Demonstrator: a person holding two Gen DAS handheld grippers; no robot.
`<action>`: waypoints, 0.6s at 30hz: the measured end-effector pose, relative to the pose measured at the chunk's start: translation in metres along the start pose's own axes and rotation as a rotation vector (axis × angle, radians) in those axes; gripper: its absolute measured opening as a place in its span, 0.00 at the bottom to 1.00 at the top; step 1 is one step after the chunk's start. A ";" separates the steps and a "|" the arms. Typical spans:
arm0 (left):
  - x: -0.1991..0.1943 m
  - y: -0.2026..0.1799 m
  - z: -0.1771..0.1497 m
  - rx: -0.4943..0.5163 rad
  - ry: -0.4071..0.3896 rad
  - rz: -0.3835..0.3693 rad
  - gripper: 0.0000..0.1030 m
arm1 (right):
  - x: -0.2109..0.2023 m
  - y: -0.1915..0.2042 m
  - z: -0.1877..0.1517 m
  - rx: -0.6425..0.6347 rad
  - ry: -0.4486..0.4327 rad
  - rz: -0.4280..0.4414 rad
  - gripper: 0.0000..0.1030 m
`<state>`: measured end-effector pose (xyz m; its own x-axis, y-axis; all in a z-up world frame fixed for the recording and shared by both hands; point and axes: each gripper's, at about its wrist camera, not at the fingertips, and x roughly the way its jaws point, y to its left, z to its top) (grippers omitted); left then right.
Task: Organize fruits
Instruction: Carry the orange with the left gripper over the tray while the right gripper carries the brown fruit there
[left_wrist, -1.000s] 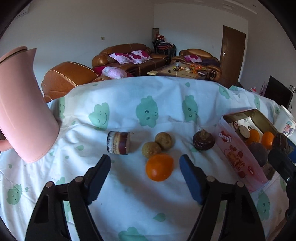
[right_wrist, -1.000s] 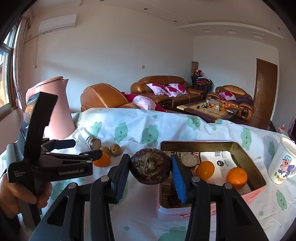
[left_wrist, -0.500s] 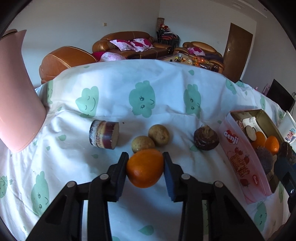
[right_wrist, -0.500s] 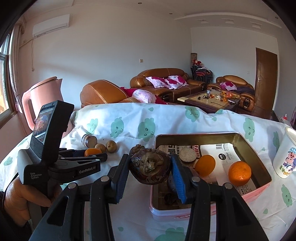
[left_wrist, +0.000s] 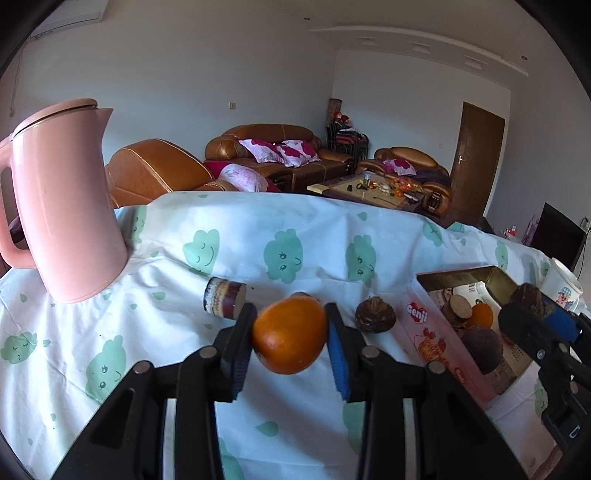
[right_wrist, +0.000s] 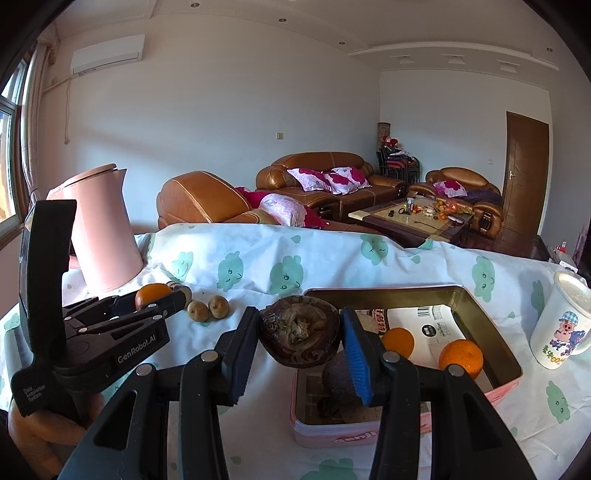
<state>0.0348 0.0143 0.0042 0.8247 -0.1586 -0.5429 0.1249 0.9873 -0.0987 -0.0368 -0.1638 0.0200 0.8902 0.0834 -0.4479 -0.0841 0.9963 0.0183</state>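
My left gripper (left_wrist: 290, 343) is shut on an orange (left_wrist: 290, 339) and holds it just above the cloud-print cloth. My right gripper (right_wrist: 299, 332) is shut on a brown, rough root (right_wrist: 299, 330), held over the near left corner of the pink tin (right_wrist: 491, 332). Inside the tin lie two oranges (right_wrist: 397, 341) (right_wrist: 460, 356) and another brown root (right_wrist: 338, 376). On the cloth sit one more brown root (left_wrist: 375, 315), two small brown fruits (right_wrist: 198, 310) (right_wrist: 218, 306) and a layered cylinder (left_wrist: 225, 297). In the left wrist view the small fruits are mostly hidden behind the held orange.
A tall pink kettle (left_wrist: 66, 221) stands at the table's far left. A white cartoon mug (right_wrist: 561, 325) stands right of the tin. A hand (right_wrist: 33, 424) grips the left tool at the lower left. Sofas and a coffee table lie beyond the table's far edge.
The left gripper came forward around the orange, shut on it and lifted it off the cloth, tilting upward. The right gripper has kept still with its root.
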 end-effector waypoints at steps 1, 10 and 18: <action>-0.002 -0.005 -0.001 -0.002 -0.006 -0.006 0.38 | -0.001 -0.002 0.001 -0.002 -0.006 -0.005 0.46; -0.014 -0.045 -0.003 0.023 -0.037 -0.117 0.38 | -0.005 -0.026 0.004 -0.009 -0.024 -0.065 0.46; -0.011 -0.085 0.001 0.059 -0.041 -0.201 0.38 | -0.004 -0.063 0.005 0.009 -0.025 -0.128 0.46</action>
<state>0.0157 -0.0678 0.0197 0.8017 -0.3525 -0.4827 0.3198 0.9352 -0.1518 -0.0325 -0.2272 0.0251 0.9043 -0.0445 -0.4245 0.0352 0.9989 -0.0297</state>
